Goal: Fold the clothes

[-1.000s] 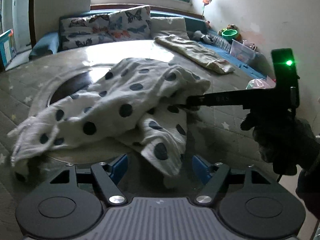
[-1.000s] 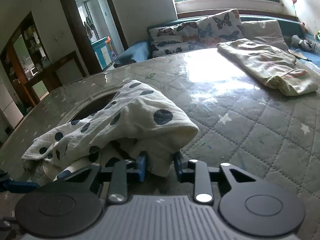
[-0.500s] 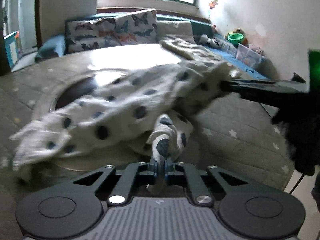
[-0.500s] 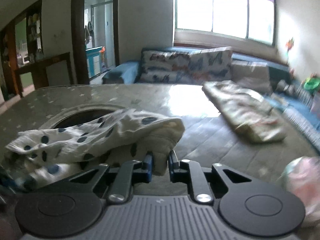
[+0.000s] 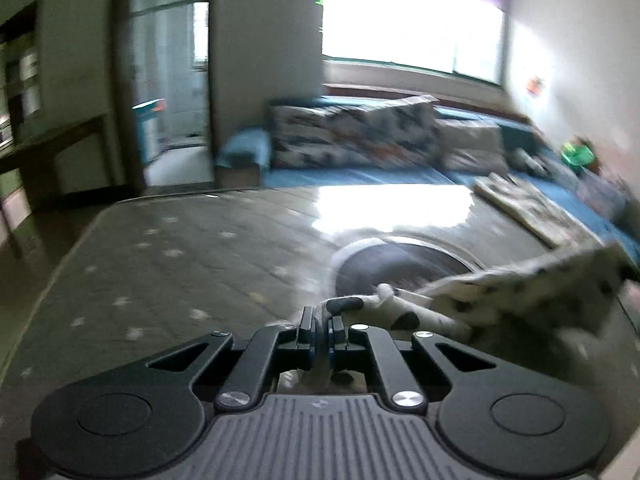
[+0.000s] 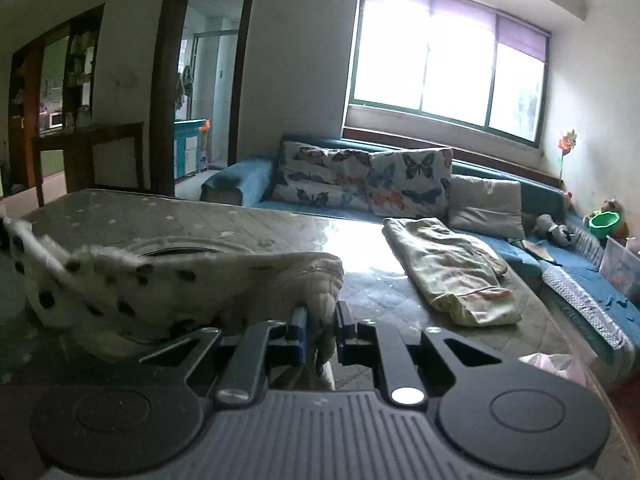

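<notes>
Right wrist: quilted table [image 6: 248, 232], sofa [image 6: 532, 196], window [image 6: 448, 68].

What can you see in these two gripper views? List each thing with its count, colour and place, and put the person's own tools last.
Polka-dot garment: one, white with dark spots, lifted off the table, stretched between both grippers.
Folded cloth: one, cream, on the table's far right.
Table: one, grey quilted star-patterned cover, foreground.
Round dark disc: one, set in the table's middle.
Sofa: one, blue, beyond the table under the window.
Butterfly cushions: two, pale with butterflies, on the sofa.
Plain cushion: one, grey, beside them.
Green bowl: one, far right.
Left gripper: black, blue fingers, shut on the garment.
Right gripper: black, blue fingers, shut on the garment.
</notes>
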Available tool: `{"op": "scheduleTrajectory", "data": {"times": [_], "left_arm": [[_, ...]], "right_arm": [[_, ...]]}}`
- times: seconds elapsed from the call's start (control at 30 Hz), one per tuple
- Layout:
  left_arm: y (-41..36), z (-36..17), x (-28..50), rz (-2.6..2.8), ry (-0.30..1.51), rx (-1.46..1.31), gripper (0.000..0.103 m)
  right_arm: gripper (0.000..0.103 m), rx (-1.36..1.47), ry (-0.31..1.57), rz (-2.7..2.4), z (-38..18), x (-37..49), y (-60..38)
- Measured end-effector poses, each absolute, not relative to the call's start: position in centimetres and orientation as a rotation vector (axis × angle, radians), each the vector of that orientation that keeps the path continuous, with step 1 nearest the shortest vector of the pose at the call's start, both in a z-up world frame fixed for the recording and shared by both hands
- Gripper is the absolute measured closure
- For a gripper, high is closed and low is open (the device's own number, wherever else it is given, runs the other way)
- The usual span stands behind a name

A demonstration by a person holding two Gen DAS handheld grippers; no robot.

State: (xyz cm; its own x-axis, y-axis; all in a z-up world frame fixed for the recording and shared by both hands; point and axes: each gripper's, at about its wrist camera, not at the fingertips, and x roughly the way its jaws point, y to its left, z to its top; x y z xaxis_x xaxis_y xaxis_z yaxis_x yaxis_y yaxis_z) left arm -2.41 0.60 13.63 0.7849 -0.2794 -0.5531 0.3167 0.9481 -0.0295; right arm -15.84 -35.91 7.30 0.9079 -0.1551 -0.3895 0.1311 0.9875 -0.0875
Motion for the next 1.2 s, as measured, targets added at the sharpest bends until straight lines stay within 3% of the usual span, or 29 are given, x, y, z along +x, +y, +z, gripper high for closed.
{"op": "scheduleTrajectory", "data": {"times": [0.33,0.7,0.77,1.2], "left_arm": [[5.2,15.0,0.0,0.000,0.487,0.092,0.097],[6.4,10.5,2.0,0.058,0.640,0.113,0.095],[6.0,9.8,2.1,0.053,0.660,0.120,0.094],[4.2,7.1,2.5,0.022,0.718,0.156,0.083]], "right_arm": [[0.089,-0.139,0.520,0.284,7.3,-18.1,-29.6],[0.073,-0.089,0.530,0.418,9.2,-16.0,-28.5],[0.063,-0.094,0.538,0.392,9.3,-15.3,-28.6],[0.063,-0.097,0.702,0.309,4.7,-6.6,-28.6]]}}
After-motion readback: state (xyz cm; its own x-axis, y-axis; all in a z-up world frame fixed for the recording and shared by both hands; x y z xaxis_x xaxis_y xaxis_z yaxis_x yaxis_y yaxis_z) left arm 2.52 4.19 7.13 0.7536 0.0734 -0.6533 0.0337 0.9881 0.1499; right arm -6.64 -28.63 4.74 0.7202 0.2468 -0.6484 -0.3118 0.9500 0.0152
